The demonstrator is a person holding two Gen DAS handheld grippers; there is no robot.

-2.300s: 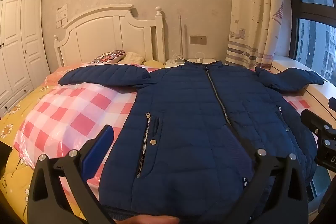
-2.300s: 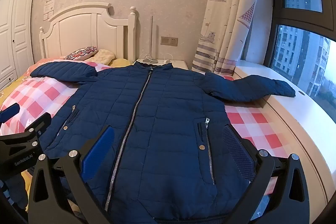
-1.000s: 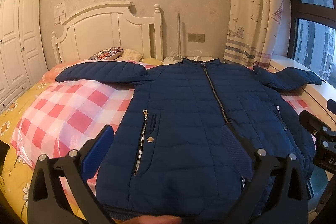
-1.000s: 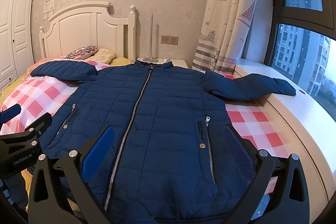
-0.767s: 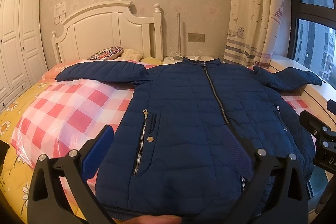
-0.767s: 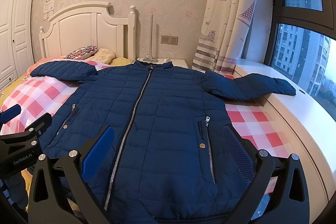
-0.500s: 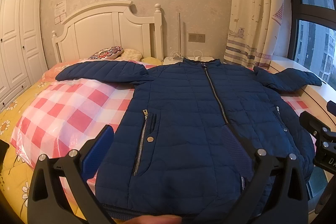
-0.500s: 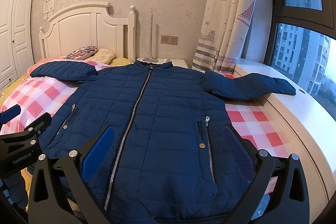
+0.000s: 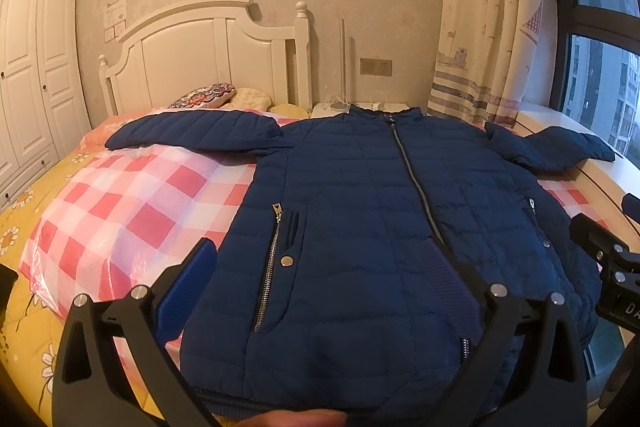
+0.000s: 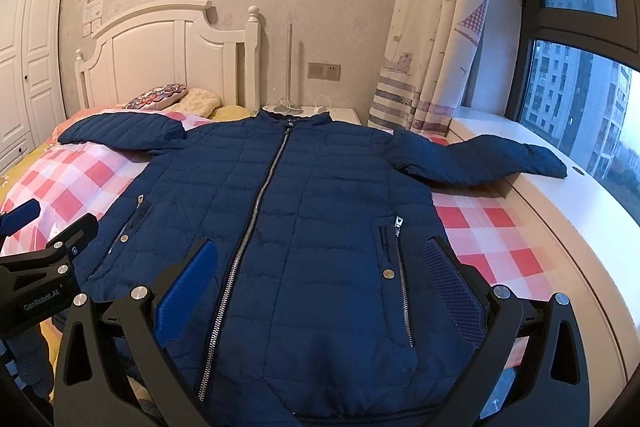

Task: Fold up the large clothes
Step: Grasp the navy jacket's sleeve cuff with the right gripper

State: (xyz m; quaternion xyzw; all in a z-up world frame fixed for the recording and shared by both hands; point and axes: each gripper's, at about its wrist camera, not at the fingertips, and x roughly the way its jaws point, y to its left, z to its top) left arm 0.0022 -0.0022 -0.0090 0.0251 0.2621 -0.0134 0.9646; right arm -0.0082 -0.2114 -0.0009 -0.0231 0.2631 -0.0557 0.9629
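Observation:
A navy quilted jacket lies flat and zipped on the bed, front up, collar toward the headboard. One sleeve stretches left over the checked cover. The other sleeve reaches right onto the window ledge. My left gripper hovers open above the hem, left of the zipper. My right gripper hovers open above the hem, right of the zipper. Neither holds any cloth. Each gripper's body shows at the edge of the other's view.
A pink-and-white checked cover wrapped in clear plastic lies under the jacket on a yellow flowered sheet. White headboard and pillows stand behind. A white window ledge runs along the right. Wardrobe stands at left.
Almost nothing differs: the left wrist view has drifted very slightly and both grippers stay open over the hem. The jacket has not moved.

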